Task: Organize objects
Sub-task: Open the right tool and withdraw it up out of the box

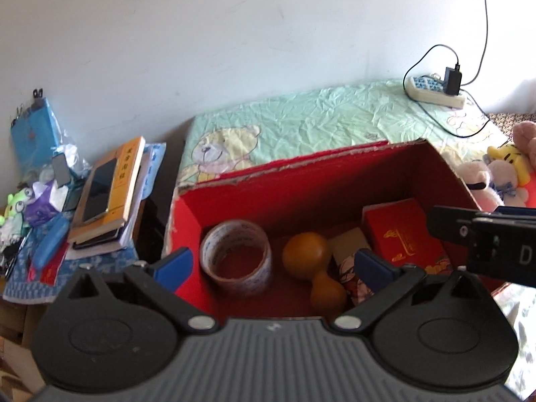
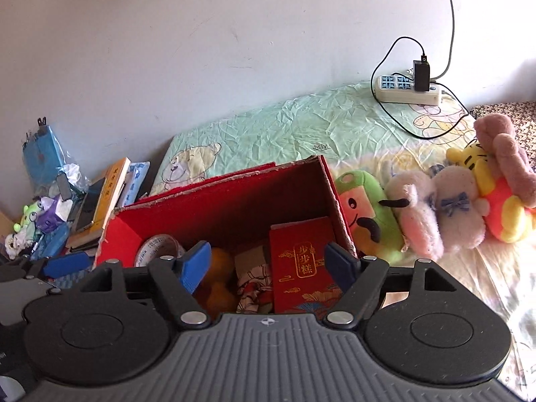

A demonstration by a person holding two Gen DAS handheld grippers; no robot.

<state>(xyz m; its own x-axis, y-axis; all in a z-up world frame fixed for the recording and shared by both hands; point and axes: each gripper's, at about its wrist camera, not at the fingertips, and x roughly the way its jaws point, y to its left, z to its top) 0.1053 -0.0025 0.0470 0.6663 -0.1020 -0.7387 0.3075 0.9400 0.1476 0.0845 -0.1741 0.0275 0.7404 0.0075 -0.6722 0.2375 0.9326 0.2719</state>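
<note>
Left gripper (image 1: 273, 268): jaws wide, empty, over red box (image 1: 187, 214) | Right gripper (image 2: 269, 264): jaws wide, empty, over same box | Remaining: plush toys (image 2: 445, 207) on bed, lying right of box | Judgement: right gripper nearer; next reach goes rightward.

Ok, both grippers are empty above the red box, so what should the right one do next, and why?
Probably swing the right gripper toward the green plush toy lying just outside the red box. Both grippers are open and hold nothing, the tape roll, gourd and red packet already lie inside, and the plush toys are the loose things nearest that side.
</note>
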